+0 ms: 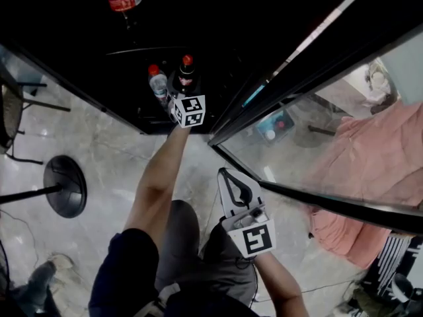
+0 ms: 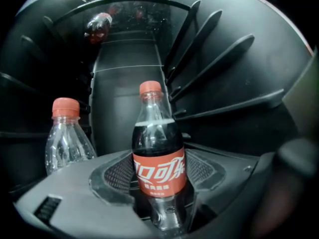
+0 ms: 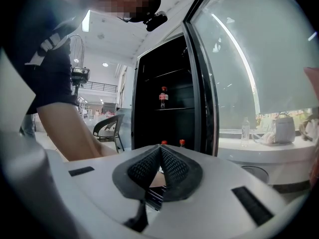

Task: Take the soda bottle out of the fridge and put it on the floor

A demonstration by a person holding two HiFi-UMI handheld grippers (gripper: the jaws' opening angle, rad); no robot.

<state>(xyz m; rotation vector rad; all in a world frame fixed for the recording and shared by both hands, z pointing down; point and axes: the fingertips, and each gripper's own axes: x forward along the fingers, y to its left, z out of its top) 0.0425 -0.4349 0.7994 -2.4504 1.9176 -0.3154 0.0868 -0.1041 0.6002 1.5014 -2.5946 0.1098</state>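
Note:
The soda bottle (image 1: 187,71) (image 2: 158,168), dark cola with a red cap and red label, stands upright on a low shelf of the black fridge (image 1: 218,18). My left gripper (image 1: 181,88) (image 2: 159,185) reaches into the fridge and is shut on the bottle's lower body, a pad on each side. A clear empty bottle (image 1: 157,81) (image 2: 67,138) with a red cap stands just left of it. My right gripper (image 1: 228,176) (image 3: 160,151) hangs outside the fridge by the door's lower edge, shut and holding nothing.
A second cola bottle (image 1: 125,2) (image 2: 97,26) (image 3: 162,97) sits on a higher shelf. The open glass door (image 1: 317,98) swings out to the right. A round stand base (image 1: 65,185) and a chair (image 1: 10,111) stand on the marble floor (image 1: 125,157) to the left.

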